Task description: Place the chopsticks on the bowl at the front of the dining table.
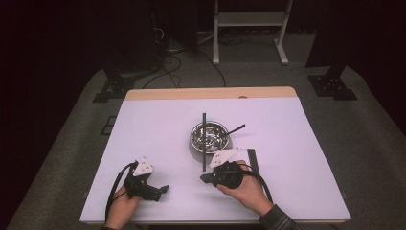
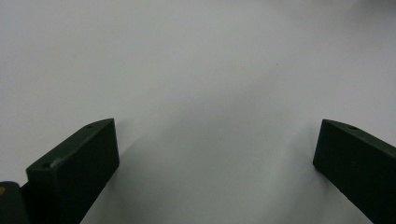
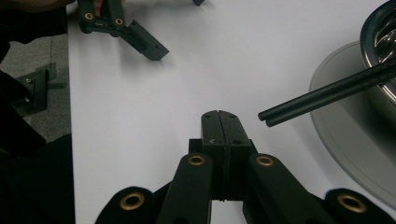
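right gripper point(image 3: 219, 116), jaws together, beside black chopsticks point(image 3: 327, 95) across steel bowl point(image 1: 209, 135)

Table point(image 1: 158, 124): white top with a wooden strip along its far edge; it stands on grey floor.
Bowl point(image 1: 209, 135): shiny metal, on a grey round base that rests on the table, a little right of the table's middle.
Chopsticks point(image 1: 204, 143): a black pair laid across the bowl's rim, the near ends reaching past the bowl toward the person.
Black stick point(image 1: 235, 129): leans out of the bowl to its right.
Black strip point(image 1: 252, 160): flat on the table, near and right of the bowl.
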Demonstrator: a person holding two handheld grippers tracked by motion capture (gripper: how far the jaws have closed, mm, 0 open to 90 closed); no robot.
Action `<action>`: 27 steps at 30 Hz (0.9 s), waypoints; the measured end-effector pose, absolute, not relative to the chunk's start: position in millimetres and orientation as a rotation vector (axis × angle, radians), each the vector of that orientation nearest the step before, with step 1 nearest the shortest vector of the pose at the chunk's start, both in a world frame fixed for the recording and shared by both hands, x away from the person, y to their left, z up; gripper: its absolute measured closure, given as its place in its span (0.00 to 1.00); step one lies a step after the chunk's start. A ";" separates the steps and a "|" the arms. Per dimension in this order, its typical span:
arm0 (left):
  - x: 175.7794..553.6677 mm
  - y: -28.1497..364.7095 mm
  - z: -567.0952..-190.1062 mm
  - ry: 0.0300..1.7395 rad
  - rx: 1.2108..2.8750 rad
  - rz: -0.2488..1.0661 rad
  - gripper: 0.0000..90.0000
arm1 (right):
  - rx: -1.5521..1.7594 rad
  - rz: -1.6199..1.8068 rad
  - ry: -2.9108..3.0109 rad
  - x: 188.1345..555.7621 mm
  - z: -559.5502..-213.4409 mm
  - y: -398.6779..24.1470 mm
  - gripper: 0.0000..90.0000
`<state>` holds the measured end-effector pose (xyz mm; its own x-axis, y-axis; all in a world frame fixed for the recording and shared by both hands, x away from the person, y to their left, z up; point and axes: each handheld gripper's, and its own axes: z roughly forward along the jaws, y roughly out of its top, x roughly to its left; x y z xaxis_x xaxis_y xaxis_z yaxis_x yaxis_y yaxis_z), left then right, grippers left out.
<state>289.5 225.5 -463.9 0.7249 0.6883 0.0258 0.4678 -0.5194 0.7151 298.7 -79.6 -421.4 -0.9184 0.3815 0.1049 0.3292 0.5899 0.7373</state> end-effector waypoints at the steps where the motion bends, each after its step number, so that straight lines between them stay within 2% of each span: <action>1: 289.5 225.5 -463.9 0.870 2.215 0.400 0.00 | 0.615 1.249 2.742 299.3 -421.8 -79.2 1.00; 21: 289.5 225.5 -463.8 0.870 2.216 0.400 0.00 | 0.624 1.232 2.702 299.3 -423.0 -83.4 1.00; 27: 289.5 225.5 -463.9 0.870 2.215 0.400 0.00 | 0.673 1.240 2.683 298.3 -420.9 -98.1 0.94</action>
<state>289.5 225.5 -463.9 0.7249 0.6884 0.0258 0.4676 -0.5192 0.7154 298.3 -98.1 -420.9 -0.8957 0.4368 0.0833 0.3466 0.5683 0.7463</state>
